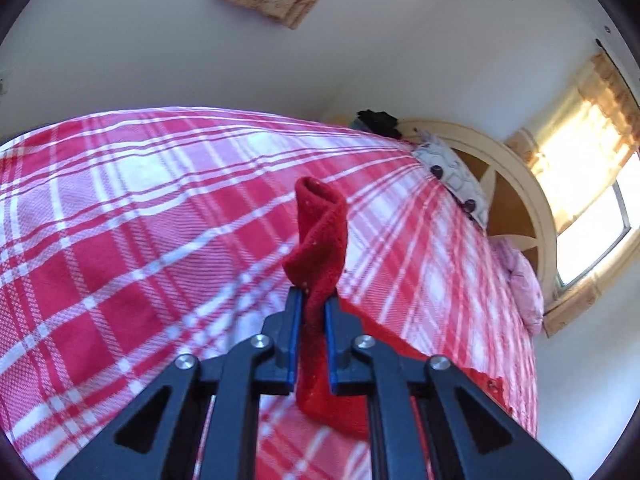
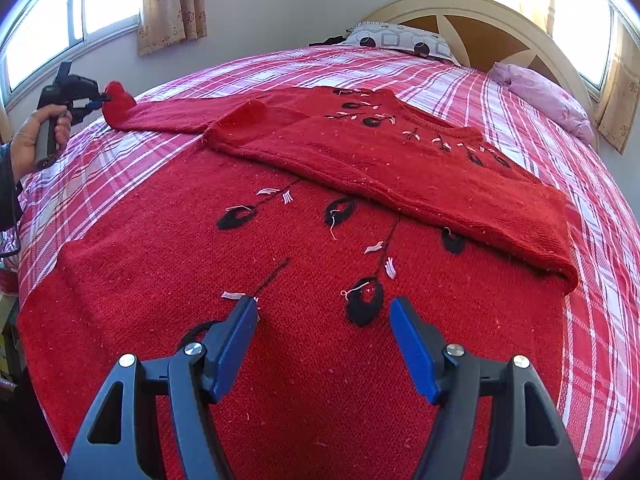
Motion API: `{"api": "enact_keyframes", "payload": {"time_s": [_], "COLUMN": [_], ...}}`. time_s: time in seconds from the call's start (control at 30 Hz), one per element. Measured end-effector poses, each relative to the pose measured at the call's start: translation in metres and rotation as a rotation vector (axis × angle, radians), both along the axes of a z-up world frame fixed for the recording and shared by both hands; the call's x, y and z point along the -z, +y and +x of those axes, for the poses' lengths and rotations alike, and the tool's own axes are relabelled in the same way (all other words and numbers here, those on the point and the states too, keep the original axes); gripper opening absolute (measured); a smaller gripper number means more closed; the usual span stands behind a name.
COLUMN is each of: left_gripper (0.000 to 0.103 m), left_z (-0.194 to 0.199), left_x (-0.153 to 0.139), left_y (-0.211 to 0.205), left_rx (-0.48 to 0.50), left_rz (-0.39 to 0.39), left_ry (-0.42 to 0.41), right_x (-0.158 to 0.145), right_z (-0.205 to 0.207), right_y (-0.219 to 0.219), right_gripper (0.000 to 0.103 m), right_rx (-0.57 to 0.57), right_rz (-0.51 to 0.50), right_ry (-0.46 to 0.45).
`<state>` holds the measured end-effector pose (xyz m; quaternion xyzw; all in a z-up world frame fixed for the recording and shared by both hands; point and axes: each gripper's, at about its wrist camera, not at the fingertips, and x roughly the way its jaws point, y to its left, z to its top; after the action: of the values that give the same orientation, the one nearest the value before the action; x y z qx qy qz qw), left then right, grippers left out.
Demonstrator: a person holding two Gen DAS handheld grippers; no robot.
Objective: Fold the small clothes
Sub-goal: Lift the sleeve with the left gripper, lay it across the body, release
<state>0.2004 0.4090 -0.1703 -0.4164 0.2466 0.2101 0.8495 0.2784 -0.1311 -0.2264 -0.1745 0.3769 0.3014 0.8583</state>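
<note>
In the left wrist view, the left gripper point(image 1: 314, 300) is seen closed on the cuff of the sleeve point(image 1: 320, 232) of a red knitted sweater. The knit is pinched between the two blue pads point(image 1: 295, 320), and the end of the sleeve is curled upward above the fingertips. Under it, the red and white checked bedspread point(image 1: 140, 220) is spread over the bed. At the right, a patterned pillow point(image 1: 452, 172) and a pink pillow point(image 1: 520, 276) are placed near the cream headboard point(image 1: 516, 184), and a curtained window point(image 1: 592, 216) is seen behind.

In the right wrist view, the red sweater point(image 2: 320, 320) is laid flat on the checked bedspread point(image 2: 600, 240), with black and white embroidered flowers on its front. One sleeve point(image 2: 400, 168) is folded across the chest. The other sleeve point(image 2: 192, 114) is stretched out toward the left edge of the bed, where its cuff is held by the left gripper point(image 2: 105, 98), which is gripped by the person's hand point(image 2: 38, 136). The right gripper point(image 2: 324, 308) is held wide open just above the lower part of the sweater, and nothing is between its blue pads point(image 2: 236, 344). The patterned pillow point(image 2: 400, 40) and the pink pillow point(image 2: 544, 96) are seen in front of the headboard point(image 2: 472, 12).
</note>
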Motion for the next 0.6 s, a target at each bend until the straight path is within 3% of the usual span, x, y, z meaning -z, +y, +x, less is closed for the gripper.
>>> {"api": "enact_keyframes", "payload": {"time_s": [0.27,0.6], "left_gripper": [0.011,0.011], "left_z": [0.026,0.047], "left_x": [-0.032,-0.044], "left_y": [-0.046,-0.084], "left_rx": [0.135,0.217], "left_rz": [0.013,0.031], "left_ry": [-0.061,-0.075], "right_x": [-0.001,-0.005], "right_z": [0.000,0.001], "right_y": [-0.003,-0.011], "right_gripper": [0.069,0.069], "right_rx": [0.012,0.033], "right_rz": [0.012,0.061], "right_ry": [0.000,0.006]}}
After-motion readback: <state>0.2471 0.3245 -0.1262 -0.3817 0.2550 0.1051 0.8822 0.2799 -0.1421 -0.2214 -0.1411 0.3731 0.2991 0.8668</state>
